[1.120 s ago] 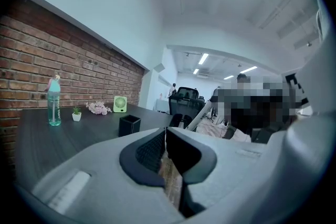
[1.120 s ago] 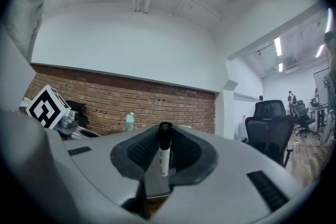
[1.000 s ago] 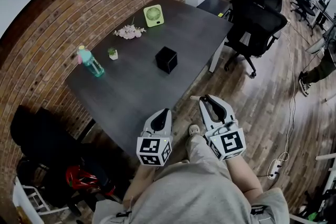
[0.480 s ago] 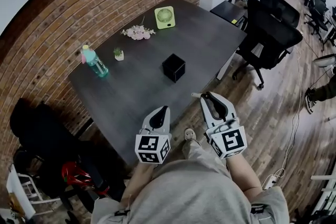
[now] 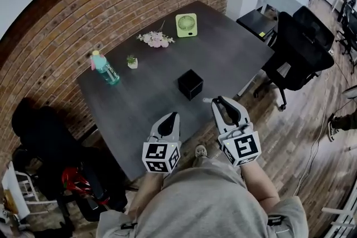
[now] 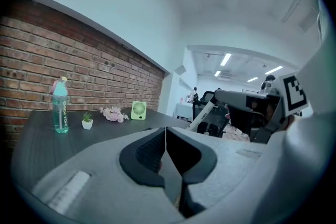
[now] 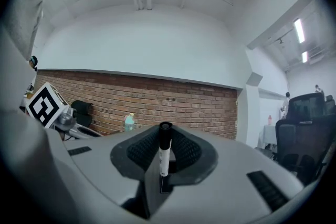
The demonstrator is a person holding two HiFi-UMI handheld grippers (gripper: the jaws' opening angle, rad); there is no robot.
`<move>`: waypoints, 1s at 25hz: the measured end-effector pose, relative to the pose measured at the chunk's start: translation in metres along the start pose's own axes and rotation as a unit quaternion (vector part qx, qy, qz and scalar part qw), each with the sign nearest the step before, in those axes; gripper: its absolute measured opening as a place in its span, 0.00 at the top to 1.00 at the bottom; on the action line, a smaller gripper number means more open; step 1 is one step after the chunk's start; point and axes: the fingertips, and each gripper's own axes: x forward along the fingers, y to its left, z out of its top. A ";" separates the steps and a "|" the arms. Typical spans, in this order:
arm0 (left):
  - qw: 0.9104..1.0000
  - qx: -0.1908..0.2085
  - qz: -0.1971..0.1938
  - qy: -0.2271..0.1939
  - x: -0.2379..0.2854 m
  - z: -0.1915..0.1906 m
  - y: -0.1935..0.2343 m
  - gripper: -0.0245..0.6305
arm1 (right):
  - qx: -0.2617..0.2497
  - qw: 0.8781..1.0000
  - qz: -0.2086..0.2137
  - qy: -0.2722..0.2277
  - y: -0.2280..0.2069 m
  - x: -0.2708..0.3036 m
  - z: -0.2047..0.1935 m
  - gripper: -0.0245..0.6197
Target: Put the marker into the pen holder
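Both hands have moved forward, so the dark table lies closer below the head view. The left gripper is closed and empty. The right gripper is clamped on the marker, near the table's front edge. The black pen holder stands just ahead. This looks like the approach; the next move needs the marker brought above the holder and turned tip-down.

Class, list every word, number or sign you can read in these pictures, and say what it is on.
No text reads for certain.
Teal water bottle: vertical print, too blurred to read.
Held marker: any print too small to read.
Left cube and right cube: black-and-white square patterns, no letters.
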 end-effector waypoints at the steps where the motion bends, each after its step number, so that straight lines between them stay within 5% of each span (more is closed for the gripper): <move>1: 1.000 0.000 0.004 -0.001 0.004 0.002 0.001 0.93 | 0.000 1.000 0.005 0.000 -0.003 0.005 0.000 0.85; 25: 0.994 -0.033 0.104 -0.005 0.052 0.003 0.043 0.93 | 0.001 0.995 0.098 0.035 -0.034 0.114 -0.056 0.85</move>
